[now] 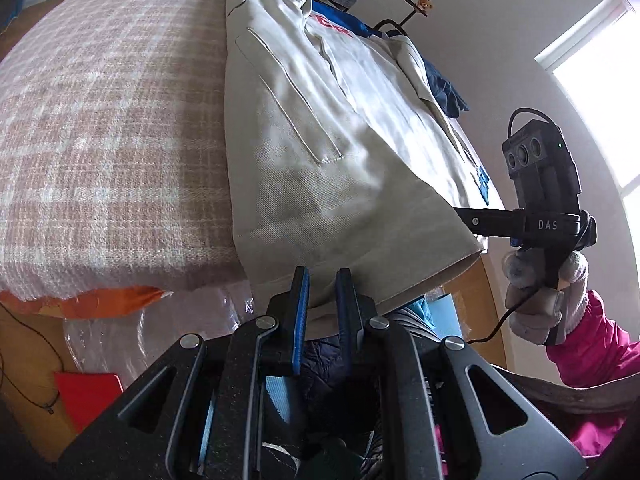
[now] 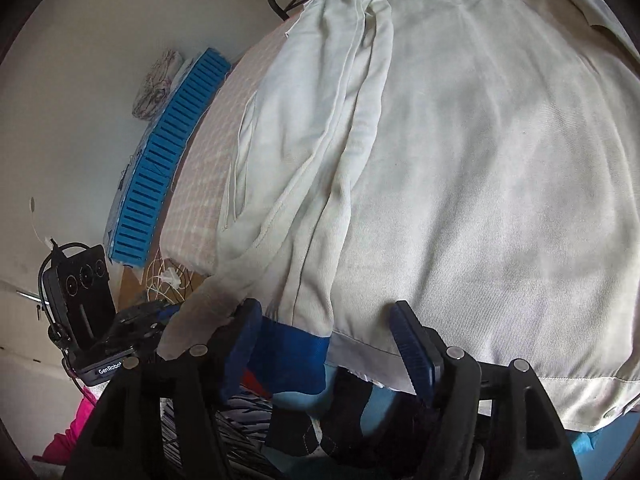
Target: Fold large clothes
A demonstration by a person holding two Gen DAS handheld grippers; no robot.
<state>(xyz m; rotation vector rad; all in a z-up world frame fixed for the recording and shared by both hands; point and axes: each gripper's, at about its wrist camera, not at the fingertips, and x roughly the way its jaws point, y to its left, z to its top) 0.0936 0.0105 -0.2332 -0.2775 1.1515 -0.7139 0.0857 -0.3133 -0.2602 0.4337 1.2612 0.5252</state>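
The cream jacket (image 1: 320,152) lies flat on the checked blanket (image 1: 100,120). The left gripper (image 1: 322,280) is nearly closed, holding nothing; the right gripper (image 2: 328,320) stands open over the hem.

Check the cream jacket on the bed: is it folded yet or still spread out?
Partly folded. The cream jacket lies flat on the checked blanket, with one sleeve folded lengthwise over its back; the body is not yet folded.

Cream twill-weave cloth jacket (image 2: 480,184): matt, fine diagonal rib, soft creases. Pink-and-white checked woven blanket (image 1: 100,140): coarse, fuzzy, matt. Black plastic left gripper (image 1: 322,292): grainy matt body, ribbed blue pads, bright metal pins. Grey knitted glove (image 1: 540,300): nubbly. Clear plastic sheet (image 1: 120,340): glossy, crinkled.
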